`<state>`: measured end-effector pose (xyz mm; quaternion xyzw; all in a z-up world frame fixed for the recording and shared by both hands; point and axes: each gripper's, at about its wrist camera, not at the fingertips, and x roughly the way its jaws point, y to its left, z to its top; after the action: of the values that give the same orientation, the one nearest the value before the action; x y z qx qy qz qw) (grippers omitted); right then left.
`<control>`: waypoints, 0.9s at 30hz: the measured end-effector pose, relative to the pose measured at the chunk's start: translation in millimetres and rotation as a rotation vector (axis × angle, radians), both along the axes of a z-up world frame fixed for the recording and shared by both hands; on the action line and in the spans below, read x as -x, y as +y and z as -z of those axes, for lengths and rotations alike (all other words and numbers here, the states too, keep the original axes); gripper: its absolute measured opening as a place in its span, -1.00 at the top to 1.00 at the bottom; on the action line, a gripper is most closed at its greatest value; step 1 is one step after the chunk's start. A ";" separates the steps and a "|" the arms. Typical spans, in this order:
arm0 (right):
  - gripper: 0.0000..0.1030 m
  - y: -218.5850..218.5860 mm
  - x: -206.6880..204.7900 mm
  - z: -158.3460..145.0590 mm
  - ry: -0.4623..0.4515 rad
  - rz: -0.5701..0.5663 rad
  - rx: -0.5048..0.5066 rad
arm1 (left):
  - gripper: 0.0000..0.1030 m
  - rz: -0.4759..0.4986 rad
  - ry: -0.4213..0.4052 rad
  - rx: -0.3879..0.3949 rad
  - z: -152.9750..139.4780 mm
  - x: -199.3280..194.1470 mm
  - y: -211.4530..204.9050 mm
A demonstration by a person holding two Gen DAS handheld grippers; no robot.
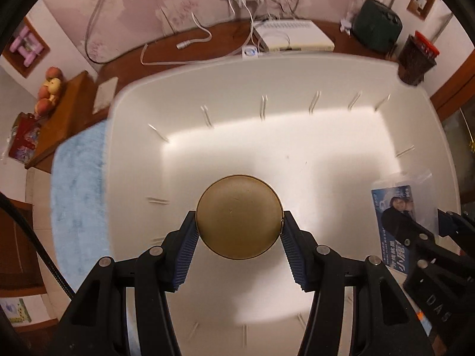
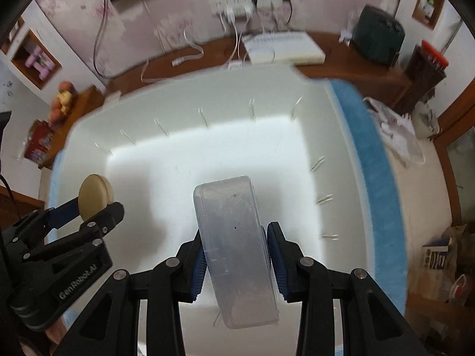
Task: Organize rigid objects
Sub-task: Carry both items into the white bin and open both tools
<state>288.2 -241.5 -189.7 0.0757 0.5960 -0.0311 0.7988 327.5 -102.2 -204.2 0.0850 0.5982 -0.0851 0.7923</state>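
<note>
A white bin (image 1: pixel 297 83) sits on a blue towel (image 1: pixel 77 201), and behind the bin a brown desk (image 1: pixel 225 34) carries a white box (image 1: pixel 292 37), cables (image 1: pixel 193 41), a dark green case (image 1: pixel 378 25) and a dark basket (image 1: pixel 415 59) at the bin's far right corner.

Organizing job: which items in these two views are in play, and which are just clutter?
In play:
- round gold tin, clamped in left gripper
- clear plastic box, clamped in right gripper
- white bin below both

Clutter:
- white router
- cables
- fruit
- blue towel
- dark green bag
</note>
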 end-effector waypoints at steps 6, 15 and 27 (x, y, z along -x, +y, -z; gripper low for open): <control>0.24 1.9 -6.5 23.0 0.055 0.003 0.030 | -0.14 0.015 0.033 -0.032 23.7 -4.1 -8.3; -0.43 -1.8 9.2 17.9 0.027 -0.008 0.086 | -0.69 -0.024 0.048 -0.016 19.4 -0.2 -8.9; -0.46 -5.7 49.3 -34.1 -0.153 -0.024 0.033 | -0.97 -0.055 -0.063 0.022 -35.6 29.7 -8.7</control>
<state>238.9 -247.1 -155.6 0.0572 0.5335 -0.0254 0.8435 297.8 -110.9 -168.6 0.0624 0.5739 -0.0674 0.8137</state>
